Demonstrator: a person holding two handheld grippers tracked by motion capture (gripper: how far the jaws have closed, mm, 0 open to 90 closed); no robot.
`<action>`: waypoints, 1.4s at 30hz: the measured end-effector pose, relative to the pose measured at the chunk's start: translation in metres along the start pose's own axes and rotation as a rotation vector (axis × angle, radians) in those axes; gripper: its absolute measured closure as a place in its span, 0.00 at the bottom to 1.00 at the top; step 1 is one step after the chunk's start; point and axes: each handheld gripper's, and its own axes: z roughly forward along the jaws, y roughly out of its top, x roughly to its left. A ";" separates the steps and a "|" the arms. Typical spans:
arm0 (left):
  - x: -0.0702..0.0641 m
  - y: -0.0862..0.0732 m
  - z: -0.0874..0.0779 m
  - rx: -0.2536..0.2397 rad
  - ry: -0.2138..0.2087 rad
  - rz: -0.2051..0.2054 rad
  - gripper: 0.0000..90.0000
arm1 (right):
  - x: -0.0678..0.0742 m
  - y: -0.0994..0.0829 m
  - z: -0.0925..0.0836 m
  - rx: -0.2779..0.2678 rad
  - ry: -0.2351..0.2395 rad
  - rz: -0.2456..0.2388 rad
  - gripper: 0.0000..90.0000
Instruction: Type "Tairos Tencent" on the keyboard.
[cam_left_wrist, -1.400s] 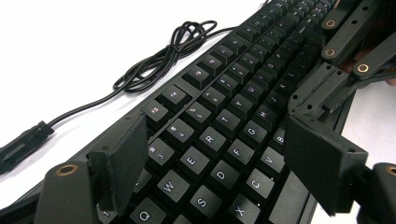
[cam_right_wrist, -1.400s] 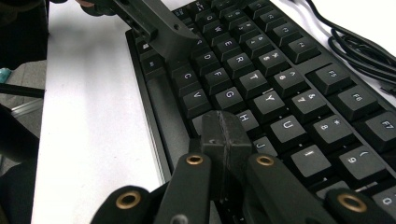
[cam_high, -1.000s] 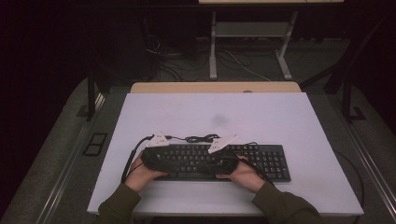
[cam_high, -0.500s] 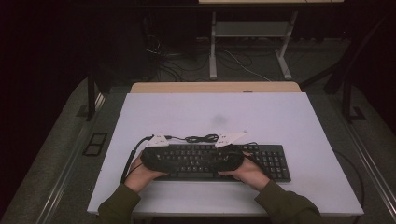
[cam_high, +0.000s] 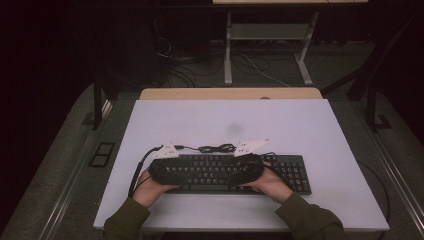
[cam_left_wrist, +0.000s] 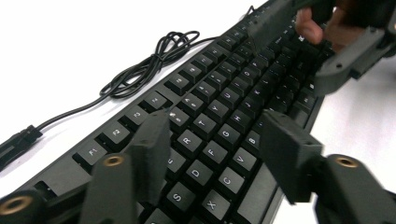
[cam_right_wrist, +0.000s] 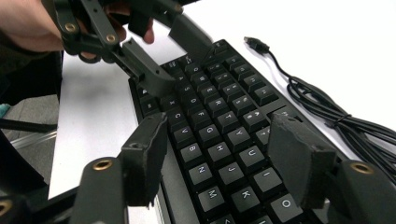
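A black keyboard (cam_high: 287, 172) lies near the front of the white table (cam_high: 225, 120). Its coiled cable (cam_high: 217, 148) rests just behind it. A person's hands hold both grippers low over the keys, pointing at each other. My left gripper (cam_left_wrist: 217, 128) hovers above the letter keys with its jaws apart; they have just been closing, and no key is pinched. My right gripper (cam_right_wrist: 217, 128) has just been opening and stands wide over the keys. The left gripper view also shows the right gripper (cam_left_wrist: 288, 55), and the right gripper view shows the left gripper (cam_right_wrist: 187, 70).
The cable's plug (cam_right_wrist: 256, 44) lies loose on the table behind the keyboard. A beige tabletop (cam_high: 230, 93) adjoins the far edge. Beyond it stand a metal desk frame (cam_high: 229, 55) and floor cables. A floor socket (cam_high: 101, 154) sits to the left of the table.
The plate on top of the right gripper has shifted slightly to the right and back. Both hands have otherwise stayed over the keyboard.
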 end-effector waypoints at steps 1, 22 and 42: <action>-0.001 0.000 0.000 -0.008 0.002 0.000 0.51 | -0.001 0.000 -0.001 -0.003 -0.001 -0.002 0.40; -0.010 -0.004 0.003 0.023 -0.050 0.036 0.99 | -0.009 -0.004 -0.006 -0.001 -0.043 0.020 0.35; -0.008 -0.012 0.016 0.133 -0.058 0.063 0.99 | -0.012 -0.004 -0.007 -0.003 -0.058 0.023 0.35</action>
